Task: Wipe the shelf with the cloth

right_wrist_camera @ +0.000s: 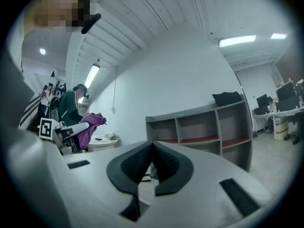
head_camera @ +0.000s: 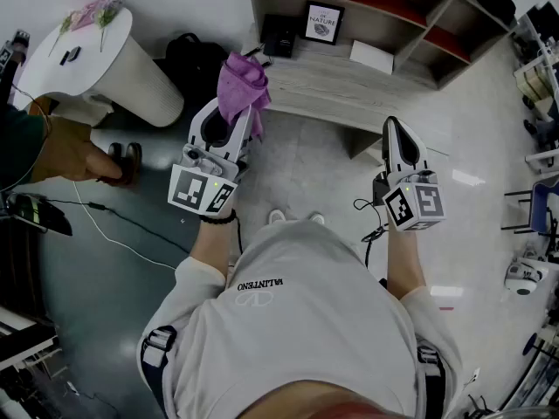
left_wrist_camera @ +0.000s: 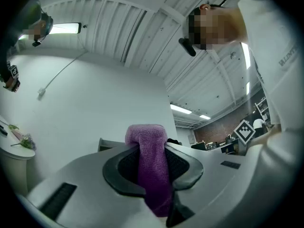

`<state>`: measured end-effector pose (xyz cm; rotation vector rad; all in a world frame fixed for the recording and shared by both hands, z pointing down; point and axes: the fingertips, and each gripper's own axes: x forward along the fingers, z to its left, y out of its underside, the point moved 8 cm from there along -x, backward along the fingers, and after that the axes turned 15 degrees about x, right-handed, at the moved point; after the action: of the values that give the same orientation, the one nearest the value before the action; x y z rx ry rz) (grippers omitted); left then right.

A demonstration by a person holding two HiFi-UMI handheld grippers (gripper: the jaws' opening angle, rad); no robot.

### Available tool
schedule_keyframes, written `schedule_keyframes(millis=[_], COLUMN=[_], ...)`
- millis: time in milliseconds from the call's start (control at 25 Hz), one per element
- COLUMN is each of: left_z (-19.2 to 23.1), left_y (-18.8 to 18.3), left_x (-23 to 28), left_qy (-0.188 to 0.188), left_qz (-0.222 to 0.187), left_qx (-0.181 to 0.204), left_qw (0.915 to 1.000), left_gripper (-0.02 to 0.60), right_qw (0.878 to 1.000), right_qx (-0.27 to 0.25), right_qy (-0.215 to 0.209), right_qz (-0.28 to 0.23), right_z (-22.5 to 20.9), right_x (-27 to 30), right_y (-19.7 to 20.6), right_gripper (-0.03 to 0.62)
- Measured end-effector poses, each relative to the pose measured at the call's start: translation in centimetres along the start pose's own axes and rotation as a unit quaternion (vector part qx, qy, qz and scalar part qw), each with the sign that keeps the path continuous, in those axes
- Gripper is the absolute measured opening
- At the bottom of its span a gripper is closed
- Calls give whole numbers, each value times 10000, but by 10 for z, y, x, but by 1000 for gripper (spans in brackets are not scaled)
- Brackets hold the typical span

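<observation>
Right, the left gripper first: its jaws are clenched on the purple cloth, which runs up between the dark pads and bunches out above the tips. From the head view that left gripper is raised in front of the person, and the cloth flops over its top, lying off the shelf near its left front corner. Over to the right gripper: the jaws are pressed together with nothing between them. In the head view it sits lower and to the right, apart from the left one, with its tip pointing at the front edge of the shelf.

Moving outward, the right gripper view shows the shelf as a low open unit with several compartments, and the cloth hangs well to its left. A framed picture stands on the light wood surface, a white sheet lies to its right and a black item to its left. Further left is a round white table, with another person's hand below it.
</observation>
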<state>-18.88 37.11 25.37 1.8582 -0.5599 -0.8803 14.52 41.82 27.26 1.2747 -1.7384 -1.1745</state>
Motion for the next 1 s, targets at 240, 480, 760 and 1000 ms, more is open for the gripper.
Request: schedule_keyframes(millis=[240,480,760,1000], left_z=[3,18,28,36], left_y=[0,7,24,49], left_x=[-2,-11,-22,-31], left_qy=[24,46,315,515], left_qz=[-66,-30,137,412], left_qx=[-178,-219,-201,-343], left_qw=[9998,9997,9992,9972], left_gripper=[89,89,89,89], right_qw=[10000,9999,9999,9997], right_qx=[58,-167,-78,3], right_qy=[64,23,149,248], right_qz=[-8,4,10,52], right_z=[2,19,35,44], right_x=[2,13,27,37], right_y=[2,8,21,39], right_gripper=[-2,-2,-2,-2])
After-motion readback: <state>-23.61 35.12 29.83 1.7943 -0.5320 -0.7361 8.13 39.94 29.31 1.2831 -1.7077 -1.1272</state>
